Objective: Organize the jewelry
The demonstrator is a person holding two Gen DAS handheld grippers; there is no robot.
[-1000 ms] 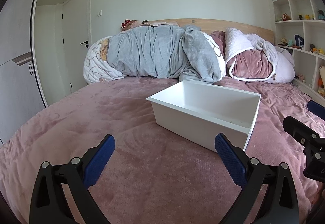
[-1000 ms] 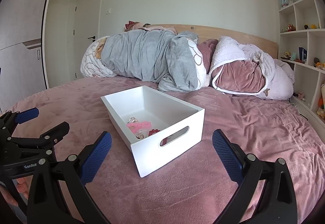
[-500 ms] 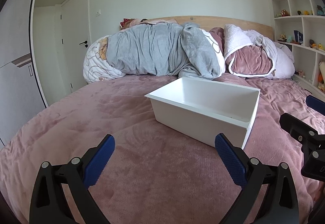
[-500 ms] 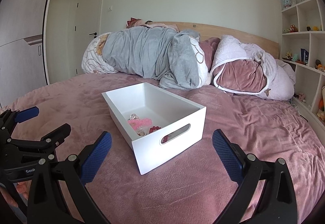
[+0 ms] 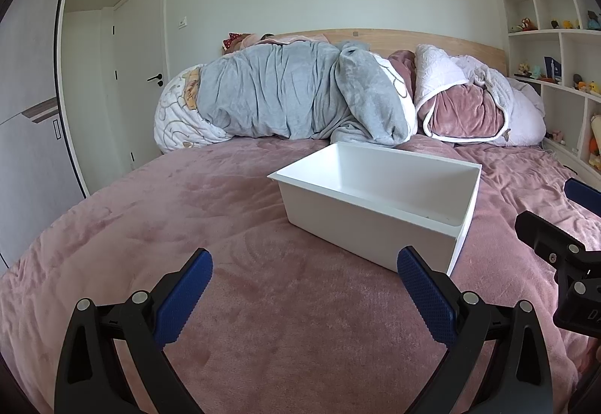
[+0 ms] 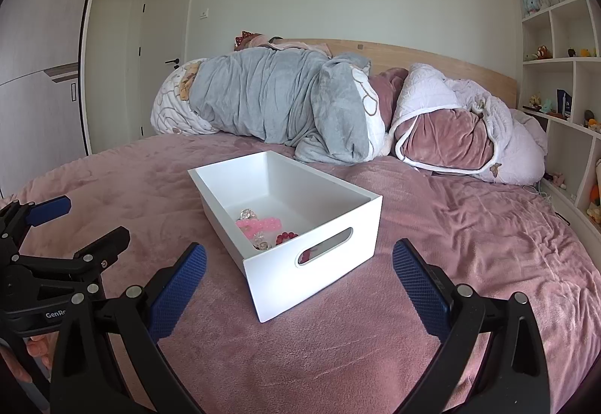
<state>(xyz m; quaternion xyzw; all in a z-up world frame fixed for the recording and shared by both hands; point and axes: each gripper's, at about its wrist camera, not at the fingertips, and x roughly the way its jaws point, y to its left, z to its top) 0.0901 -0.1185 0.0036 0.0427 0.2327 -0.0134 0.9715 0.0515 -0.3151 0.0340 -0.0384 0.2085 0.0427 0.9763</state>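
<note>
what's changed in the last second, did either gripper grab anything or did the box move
Nothing was taken hold of or let go. Both views tilted slightly, so the white box sits a little lower in each picture, but it has not shifted on the pink bedspread. The left gripper and right gripper stay open and empty, short of the box. The pink beaded jewelry lies in the box as before.

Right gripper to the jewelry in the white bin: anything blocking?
Only the white bin's near end wall, which stands between the open right gripper and the jewelry. From above, nothing visible covers it.
</note>
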